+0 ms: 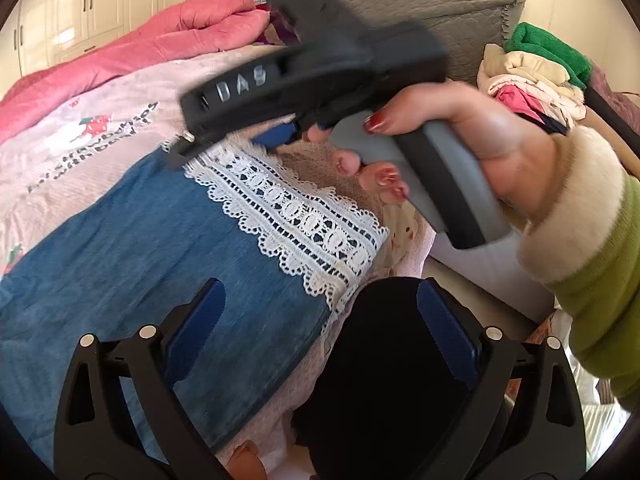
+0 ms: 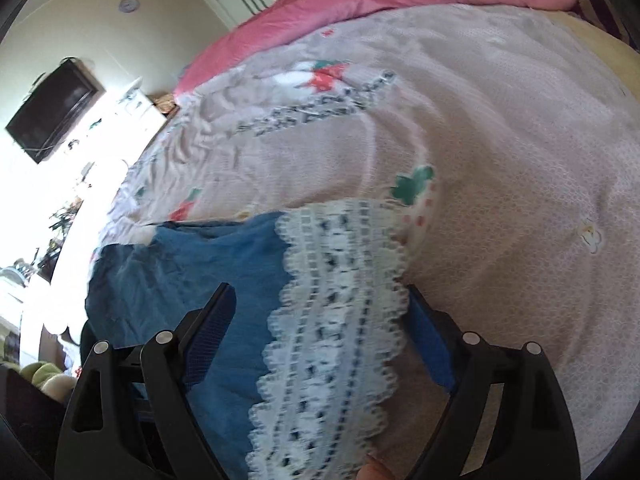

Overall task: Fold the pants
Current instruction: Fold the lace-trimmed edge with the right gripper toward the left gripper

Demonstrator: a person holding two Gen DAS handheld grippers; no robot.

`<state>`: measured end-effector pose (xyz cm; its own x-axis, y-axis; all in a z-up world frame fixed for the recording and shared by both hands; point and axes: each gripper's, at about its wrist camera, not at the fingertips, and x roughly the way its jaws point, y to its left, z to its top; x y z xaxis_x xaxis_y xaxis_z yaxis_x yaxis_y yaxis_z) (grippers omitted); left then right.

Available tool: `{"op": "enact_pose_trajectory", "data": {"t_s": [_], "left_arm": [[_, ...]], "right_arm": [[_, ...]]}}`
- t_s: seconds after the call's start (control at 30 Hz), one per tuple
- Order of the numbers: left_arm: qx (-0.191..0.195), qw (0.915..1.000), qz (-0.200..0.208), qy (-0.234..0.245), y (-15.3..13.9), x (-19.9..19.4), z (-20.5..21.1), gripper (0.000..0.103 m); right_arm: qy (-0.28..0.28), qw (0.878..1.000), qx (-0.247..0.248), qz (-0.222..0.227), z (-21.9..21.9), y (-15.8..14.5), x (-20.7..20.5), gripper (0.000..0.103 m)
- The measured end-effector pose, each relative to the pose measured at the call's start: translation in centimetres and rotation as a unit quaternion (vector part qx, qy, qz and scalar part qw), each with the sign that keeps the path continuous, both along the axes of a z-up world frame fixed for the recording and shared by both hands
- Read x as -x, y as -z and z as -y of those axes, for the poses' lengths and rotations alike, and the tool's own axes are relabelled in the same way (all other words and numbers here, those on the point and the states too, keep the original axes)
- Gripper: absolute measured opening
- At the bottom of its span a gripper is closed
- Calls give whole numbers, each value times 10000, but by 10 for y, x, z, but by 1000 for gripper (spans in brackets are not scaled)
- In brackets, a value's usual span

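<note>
The pants point(image 1: 132, 240), blue denim with a white lace hem point(image 1: 288, 216), lie flat on the bed point(image 2: 500, 120), on its pale printed cover. In the left wrist view they fill the area from 9 o'clock to centre, with the hem running toward 3 o'clock.

Left tongs point(image 1: 320, 336): jaws apart, above the denim just beside the hem, nothing clamped. A dark shape sits between them; it cannot be identified.

Right tongs point(image 2: 320, 340): jaws apart, straddling the lace hem point(image 2: 340, 320). The pads do not press on the cloth. In the left wrist view the right hand point(image 1: 460, 132) grips the tool handle at 2 o'clock.

Risks:
- Closing on lace alone may snag or stretch the openwork
- Catching the bed cover with the hem would lift both
- Uneven pulls by the two tongs would skew the fold
</note>
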<state>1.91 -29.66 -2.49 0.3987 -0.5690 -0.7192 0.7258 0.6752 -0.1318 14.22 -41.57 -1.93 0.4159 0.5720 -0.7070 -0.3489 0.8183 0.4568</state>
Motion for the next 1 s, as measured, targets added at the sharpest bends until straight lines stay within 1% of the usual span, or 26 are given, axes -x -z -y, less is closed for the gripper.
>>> {"op": "enact_pose_trajectory", "data": {"t_s": [0.07, 0.13, 0.17, 0.23, 0.33, 0.37, 0.43, 0.5, 0.53, 0.57, 0.6, 0.63, 0.7, 0.73, 0.77, 0.8, 0.83, 0.87, 0.9, 0.93, 0.97, 1.0], "left_arm": [[-41, 10000, -17, 4, 4, -3, 5, 90], [-119, 9999, -26, 17, 9, -4, 10, 90], [-161, 9998, -69, 12, 13, -5, 13, 89], [-222, 9997, -128, -12, 18, -7, 16, 85], [-361, 9993, -70, 9, 22, -6, 19, 79], [-409, 9992, -41, 9, 23, -7, 21, 76], [-487, 9988, 48, 5, 24, -8, 27, 71], [-612, 9980, 146, -5, 24, -7, 31, 65], [-683, 9975, 189, -6, 25, -7, 33, 64], [-766, 9968, 231, -27, 27, -7, 35, 60], [-804, 9964, 263, -67, 28, -8, 36, 56], [-839, 9960, 288, -83, 29, -8, 37, 55], [-959, 9945, 398, -102, 30, -6, 40, 48], [-1013, 9937, 468, -96, 30, -4, 41, 46], [-1084, 9925, 548, -90, 30, -2, 41, 41], [-1100, 9921, 589, -89, 30, 0, 42, 34], [-1081, 9923, 594, -79, 29, 1, 42, 30], [-1056, 9927, 575, -64, 27, 1, 42, 25], [-1021, 9932, 556, -63, 26, 2, 40, 20], [-949, 9941, 515, -52, 24, 2, 37, 17], [-913, 9946, 493, -40, 22, 2, 34, 13], [-846, 9954, 457, -32, 20, 2, 31, 10]], "right_arm": [[-113, 9998, 112, 125, -7, -6, 5, 83], [-187, 9996, 207, 70, -10, -4, 2, 84], [-138, 9995, 273, 10, -11, -1, -2, 83], [-85, 9997, 236, -53, -10, 0, -5, 82], [-97, 9994, 82, 337, -5, -15, 0, 82], [-96, 9994, 39, 336, -4, -15, -1, 82], [-124, 9998, 124, 115, -8, -10, -6, 82], [-342, 9992, 197, -50, -16, -3, -8, 82], [-413, 9985, 325, -122, -21, 2, -8, 82], [-430, 9978, 483, -173, -25, 7, -10, 82], [-424, 9977, 487, -199, -26, 9, -11, 82], [-395, 9980, 447, -218, -25, 11, -13, 82], [-305, 9986, 299, -296, -21, 12, -19, 82], [-276, 9988, 265, -312, -20, 13, -20, 79], [-219, 9988, 296, -329, -20, 14, -22, 69], [-162, 9987, 345, -343, -19, 14, -23, 62], [-105, 9987, 342, -357, -16, 14, -23, 47], [-48, 9989, 242, -392, -11, 12, -23, 34], [4, 9990, 142, -430, -5, 12, -23, 28], [40, 9988, 58, -477, -2, 12, -23, 24], [44, 9988, 40, -486, 0, 12, -22, 24], [36, 9989, 60, -471, 0, 11, -21, 24]]}}
